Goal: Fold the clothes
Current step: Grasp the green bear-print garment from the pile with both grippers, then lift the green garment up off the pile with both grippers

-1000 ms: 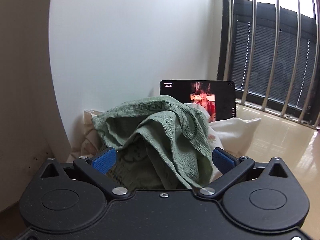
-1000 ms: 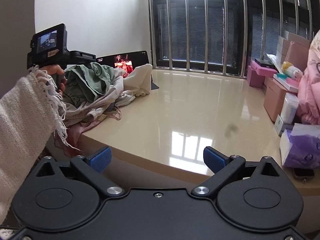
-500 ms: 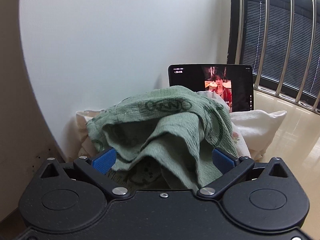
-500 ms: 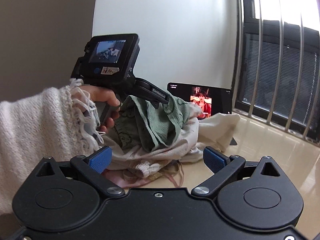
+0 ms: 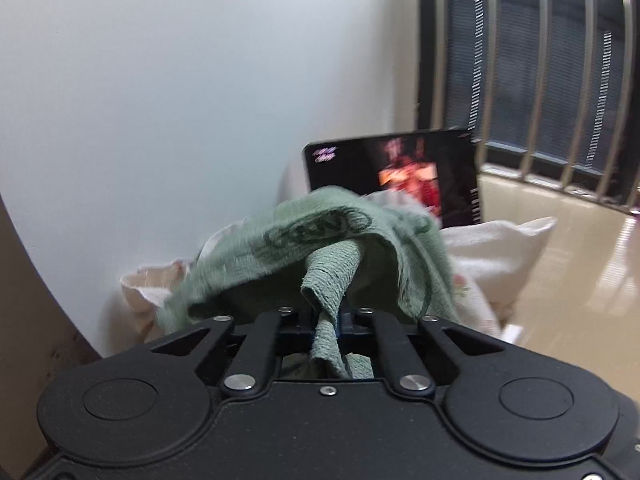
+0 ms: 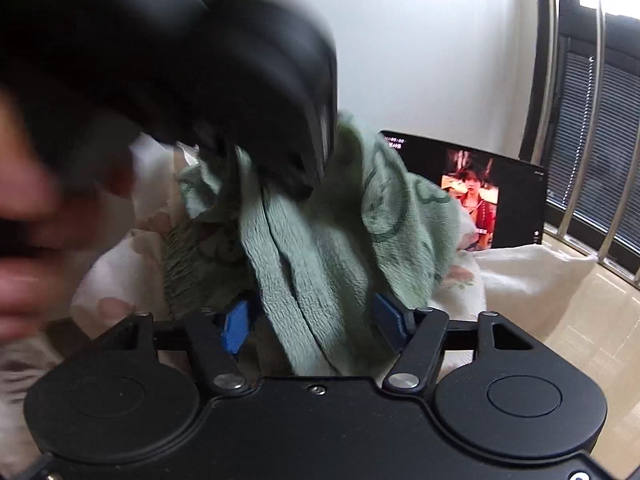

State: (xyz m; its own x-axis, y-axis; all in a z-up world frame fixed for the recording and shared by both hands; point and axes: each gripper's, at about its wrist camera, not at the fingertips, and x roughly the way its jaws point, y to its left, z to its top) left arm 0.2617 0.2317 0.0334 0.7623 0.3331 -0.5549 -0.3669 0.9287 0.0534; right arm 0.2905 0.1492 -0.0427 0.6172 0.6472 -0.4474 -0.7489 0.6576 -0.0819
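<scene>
Left gripper [image 5: 325, 320] (clamped) on upright-hanging green garment [image 5: 332, 240]

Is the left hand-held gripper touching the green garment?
Touching. The left wrist view shows the left hand-held gripper shut, its jaws pinching a fold of the green garment between them.

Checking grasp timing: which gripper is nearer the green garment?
Left. The left gripper has its jaws shut on a fold of the green garment. The right gripper is open, its jaws on either side of the hanging cloth.
</scene>
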